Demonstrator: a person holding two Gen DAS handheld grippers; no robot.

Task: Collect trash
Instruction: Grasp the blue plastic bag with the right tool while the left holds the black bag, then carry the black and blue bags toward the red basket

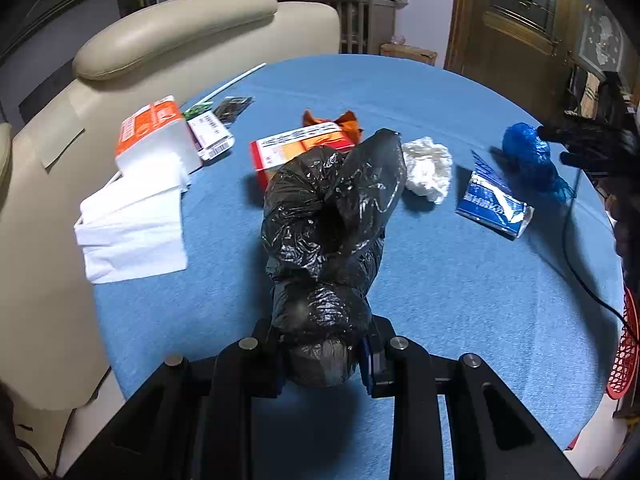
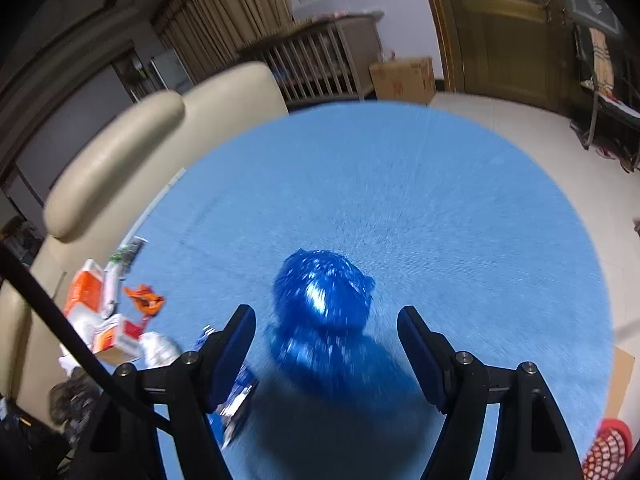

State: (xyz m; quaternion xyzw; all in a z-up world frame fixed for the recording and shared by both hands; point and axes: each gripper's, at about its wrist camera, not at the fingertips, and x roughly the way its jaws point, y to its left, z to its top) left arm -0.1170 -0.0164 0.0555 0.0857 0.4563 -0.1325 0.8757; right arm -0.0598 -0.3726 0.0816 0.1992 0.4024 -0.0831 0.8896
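My left gripper (image 1: 324, 344) is shut on a black trash bag (image 1: 332, 216) and holds it above the round blue table (image 1: 440, 280). On the table lie a crumpled white tissue (image 1: 428, 168), a blue and white wrapper (image 1: 494, 204), an orange and white box (image 1: 296, 148) and a crumpled blue plastic bag (image 1: 528, 156). My right gripper (image 2: 326, 320) is open, with the blue plastic bag (image 2: 324, 292) between and just ahead of its fingers. The right gripper also shows at the right edge of the left wrist view (image 1: 576, 144), beside the blue bag.
A pack of white tissues (image 1: 156, 136) and loose white napkins (image 1: 132, 224) lie at the table's left. A beige chair (image 1: 160, 36) stands behind the table. A red mesh basket (image 1: 624, 352) sits off the right edge. A black cable (image 1: 576, 264) runs across the right side.
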